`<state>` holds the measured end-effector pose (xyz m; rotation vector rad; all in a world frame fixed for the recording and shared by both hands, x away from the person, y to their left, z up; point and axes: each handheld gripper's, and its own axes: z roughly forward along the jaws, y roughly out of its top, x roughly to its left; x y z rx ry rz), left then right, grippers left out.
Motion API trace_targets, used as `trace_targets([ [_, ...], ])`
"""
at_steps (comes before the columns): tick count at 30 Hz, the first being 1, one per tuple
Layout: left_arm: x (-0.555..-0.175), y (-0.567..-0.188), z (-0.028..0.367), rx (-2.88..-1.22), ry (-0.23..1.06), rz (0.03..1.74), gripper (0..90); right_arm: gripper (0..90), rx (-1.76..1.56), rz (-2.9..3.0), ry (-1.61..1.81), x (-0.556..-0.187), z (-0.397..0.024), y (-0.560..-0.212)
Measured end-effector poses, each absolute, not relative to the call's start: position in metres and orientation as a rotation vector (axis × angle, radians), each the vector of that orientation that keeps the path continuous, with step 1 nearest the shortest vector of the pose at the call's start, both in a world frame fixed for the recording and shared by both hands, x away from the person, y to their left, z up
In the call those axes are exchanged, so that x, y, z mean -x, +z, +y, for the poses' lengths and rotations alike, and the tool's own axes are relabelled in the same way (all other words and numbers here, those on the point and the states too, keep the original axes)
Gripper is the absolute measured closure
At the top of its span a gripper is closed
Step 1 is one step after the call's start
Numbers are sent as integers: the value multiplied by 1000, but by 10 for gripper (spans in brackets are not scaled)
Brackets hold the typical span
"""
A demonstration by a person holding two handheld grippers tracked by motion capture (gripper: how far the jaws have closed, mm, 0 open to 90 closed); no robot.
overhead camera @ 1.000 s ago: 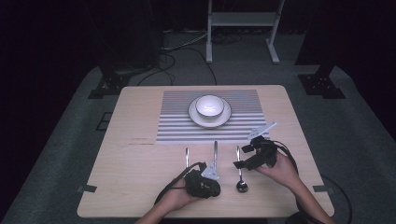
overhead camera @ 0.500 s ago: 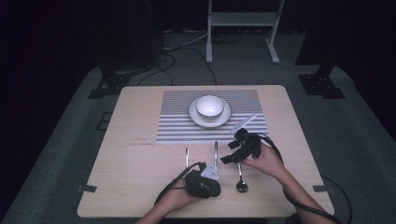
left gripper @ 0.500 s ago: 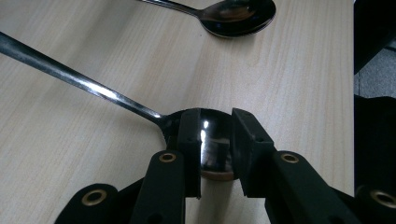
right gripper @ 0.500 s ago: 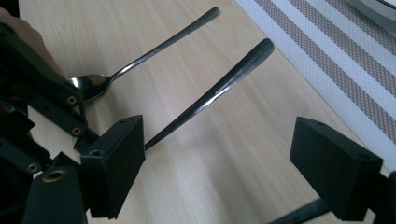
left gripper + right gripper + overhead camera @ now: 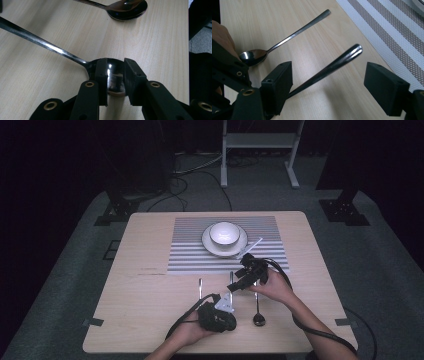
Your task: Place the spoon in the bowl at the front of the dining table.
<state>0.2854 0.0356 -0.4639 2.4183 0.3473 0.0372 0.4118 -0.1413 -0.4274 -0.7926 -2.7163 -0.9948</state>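
while the fingers point(image 5: 101, 75) of the left gripper point(image 5: 115, 63) stay clenched on the bowl end of the spoon point(image 5: 50, 46), that end is pinned low on the bench point(image 5: 37, 95) and the handle point(image 5: 352, 51) slopes up off the wood. right gripper point(image 5: 329, 68): fingers point(image 5: 384, 87) released and wide, just been closing a little, handle between them, far pad clearly off it; near pad close, contact not readable.

handling, judged: polished steel, so stiff, light, not fragile, but slick. the rounded bowl gives the left pads a poor seat and it may pivot or squirt out. better hold for the right is across the flat of the handle, back from the tip, pads square to it.

outward: spare spoon point(image 5: 125, 7) lies flat just beside; striped placemat point(image 5: 387, 32) is near the handle tip, with a white bowl point(image 5: 224, 234) on a plate point(image 5: 210, 247) beyond.
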Motion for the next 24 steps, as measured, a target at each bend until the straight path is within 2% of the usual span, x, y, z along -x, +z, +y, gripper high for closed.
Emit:
trace_targets([
  [8,-285,-464,36,-2418,40,346,736,343,772,-2710,-983,-416,-136,-431],
  [18,-286,-464,36,-2425,43,340,735,590,767,-2716,-984,-418,-135,-431],
  [24,-286,-463,35,-2428,44,337,730,637,783,-2675,-997,-420,-135,-430],
])
